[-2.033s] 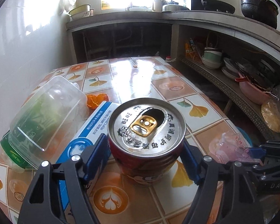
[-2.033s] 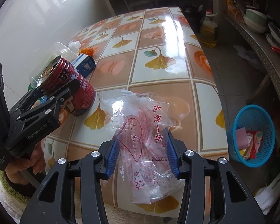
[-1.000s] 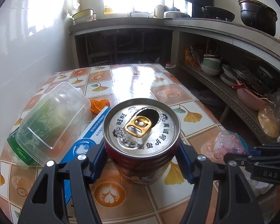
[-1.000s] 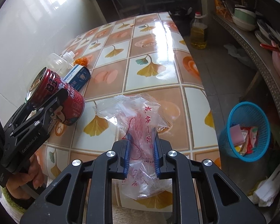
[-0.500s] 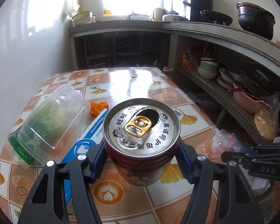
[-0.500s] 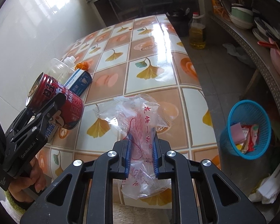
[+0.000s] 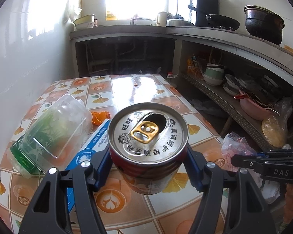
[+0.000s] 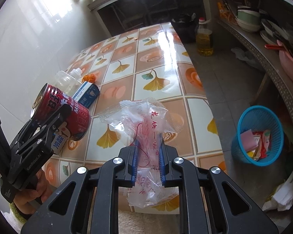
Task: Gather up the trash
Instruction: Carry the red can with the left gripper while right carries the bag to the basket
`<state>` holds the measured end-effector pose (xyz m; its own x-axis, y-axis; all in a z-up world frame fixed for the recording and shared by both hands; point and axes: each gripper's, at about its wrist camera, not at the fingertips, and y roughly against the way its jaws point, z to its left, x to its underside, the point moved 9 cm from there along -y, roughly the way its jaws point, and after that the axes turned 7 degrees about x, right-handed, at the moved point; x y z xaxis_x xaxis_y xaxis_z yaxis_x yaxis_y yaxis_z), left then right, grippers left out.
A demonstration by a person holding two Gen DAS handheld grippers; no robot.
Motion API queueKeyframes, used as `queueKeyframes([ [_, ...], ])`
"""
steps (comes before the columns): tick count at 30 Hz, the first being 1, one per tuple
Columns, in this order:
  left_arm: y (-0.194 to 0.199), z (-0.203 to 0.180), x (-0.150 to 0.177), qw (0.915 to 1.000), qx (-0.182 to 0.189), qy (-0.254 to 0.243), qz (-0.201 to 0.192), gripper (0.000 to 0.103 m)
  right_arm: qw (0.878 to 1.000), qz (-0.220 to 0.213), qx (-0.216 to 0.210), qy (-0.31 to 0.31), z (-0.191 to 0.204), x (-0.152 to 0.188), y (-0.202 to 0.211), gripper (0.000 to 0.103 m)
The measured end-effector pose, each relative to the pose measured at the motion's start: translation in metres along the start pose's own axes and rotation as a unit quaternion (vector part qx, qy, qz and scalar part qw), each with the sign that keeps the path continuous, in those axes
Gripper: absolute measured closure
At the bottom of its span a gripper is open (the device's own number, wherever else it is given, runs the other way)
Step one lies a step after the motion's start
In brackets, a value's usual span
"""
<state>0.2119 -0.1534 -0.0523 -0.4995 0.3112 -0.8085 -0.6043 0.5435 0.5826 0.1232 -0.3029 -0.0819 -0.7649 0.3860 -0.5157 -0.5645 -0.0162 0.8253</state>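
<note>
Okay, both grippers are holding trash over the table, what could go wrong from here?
The red can in the left gripper is open-topped and tilted, so leftover liquid might spill. The right gripper pinches only part of the thin plastic wrapper, which may slip. The blue basket sits on the floor past the table edge, so drops could miss.

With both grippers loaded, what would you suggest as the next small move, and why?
Probably carry the right gripper rightward over the blue basket on the floor. Its pads pinch the plastic wrapper, which hangs clear of the table; the basket already holds scraps. The left gripper with the red can could follow.
</note>
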Motion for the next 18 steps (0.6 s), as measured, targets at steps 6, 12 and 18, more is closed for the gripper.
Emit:
queueKeyframes([
  [6, 0.0054, -0.0049, -0.0026, 1.0, 0.001, -0.005, -0.005, 0.039, 1.0, -0.004, -0.004, -0.006, -0.0033, -0.0004, 0.0037, 0.087],
  [12, 0.0084, -0.0086, -0.0036, 0.9999, 0.002, -0.008, -0.007, 0.039, 1.0, -0.006, -0.006, -0.008, -0.0045, -0.0001, 0.0064, 0.087],
  [18, 0.0096, -0.0088, -0.0047, 0.9999, 0.001, -0.008, -0.009, 0.039, 1.0, -0.007, -0.007, -0.008, -0.0048, -0.0003, 0.0069, 0.087],
])
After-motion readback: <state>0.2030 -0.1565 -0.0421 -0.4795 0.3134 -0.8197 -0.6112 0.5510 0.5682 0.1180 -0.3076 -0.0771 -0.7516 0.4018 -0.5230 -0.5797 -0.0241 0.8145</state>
